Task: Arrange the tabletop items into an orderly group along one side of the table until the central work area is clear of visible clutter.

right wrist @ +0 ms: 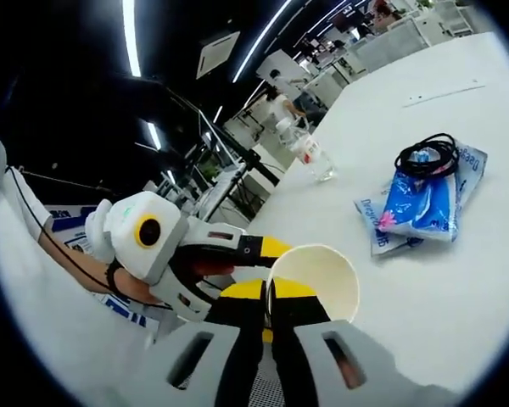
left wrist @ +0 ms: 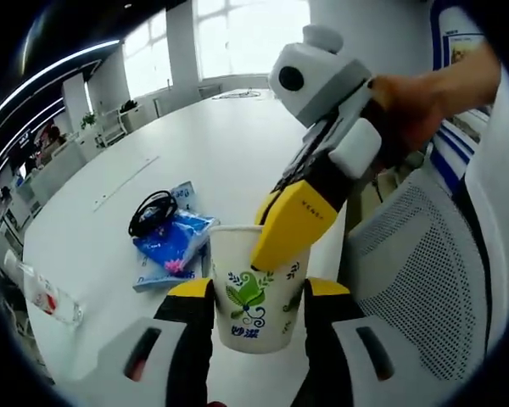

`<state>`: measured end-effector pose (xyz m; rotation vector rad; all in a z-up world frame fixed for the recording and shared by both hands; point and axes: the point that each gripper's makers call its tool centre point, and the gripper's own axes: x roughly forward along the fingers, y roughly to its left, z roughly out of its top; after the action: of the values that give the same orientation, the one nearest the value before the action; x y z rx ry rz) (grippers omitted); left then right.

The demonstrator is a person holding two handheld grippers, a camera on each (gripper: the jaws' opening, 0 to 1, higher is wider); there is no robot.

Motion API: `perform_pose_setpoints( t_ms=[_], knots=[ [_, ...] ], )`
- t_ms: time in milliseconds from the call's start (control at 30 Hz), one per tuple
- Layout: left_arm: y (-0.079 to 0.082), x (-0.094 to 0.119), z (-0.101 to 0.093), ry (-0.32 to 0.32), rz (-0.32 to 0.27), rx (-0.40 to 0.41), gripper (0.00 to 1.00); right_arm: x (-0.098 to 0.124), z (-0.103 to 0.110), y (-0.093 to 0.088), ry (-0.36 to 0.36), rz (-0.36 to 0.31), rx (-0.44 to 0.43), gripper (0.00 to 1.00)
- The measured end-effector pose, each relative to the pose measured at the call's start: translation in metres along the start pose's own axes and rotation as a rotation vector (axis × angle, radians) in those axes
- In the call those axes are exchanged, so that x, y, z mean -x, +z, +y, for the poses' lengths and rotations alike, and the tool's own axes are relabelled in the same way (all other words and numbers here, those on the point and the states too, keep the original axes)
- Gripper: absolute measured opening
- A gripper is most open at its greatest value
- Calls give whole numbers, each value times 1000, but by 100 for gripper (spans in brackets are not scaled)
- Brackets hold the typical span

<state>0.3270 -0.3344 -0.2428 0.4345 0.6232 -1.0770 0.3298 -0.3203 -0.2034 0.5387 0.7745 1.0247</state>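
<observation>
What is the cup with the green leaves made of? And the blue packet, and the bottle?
The cup looks like matt white paper, with a thin rolled rim and printed leaves. The blue packet seems soft glossy plastic film; it is crinkled and shiny. The bottle looks like clear plastic, since the table shows through it, though it might be glass.

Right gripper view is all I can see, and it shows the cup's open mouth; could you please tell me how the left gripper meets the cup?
Observer: In the left gripper view, the left gripper has one jaw on each side of the paper cup, close against its lower wall.
Operator: Thank you. Is anything printed on the cup?
Observer: Yes, a green leaf pattern with blue characters beneath it faces the left gripper.
</observation>
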Motion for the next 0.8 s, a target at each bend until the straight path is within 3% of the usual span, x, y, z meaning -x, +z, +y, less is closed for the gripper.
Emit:
perform_pose_setpoints(
  t_ms=[567, 800],
  knots=[
    [-4, 10, 15, 51, -7, 90, 44, 11, -21, 21, -81, -64, 22, 0],
    [-5, 23, 32, 105, -60, 219, 45, 11, -25, 31, -91, -77, 35, 0]
  ],
)
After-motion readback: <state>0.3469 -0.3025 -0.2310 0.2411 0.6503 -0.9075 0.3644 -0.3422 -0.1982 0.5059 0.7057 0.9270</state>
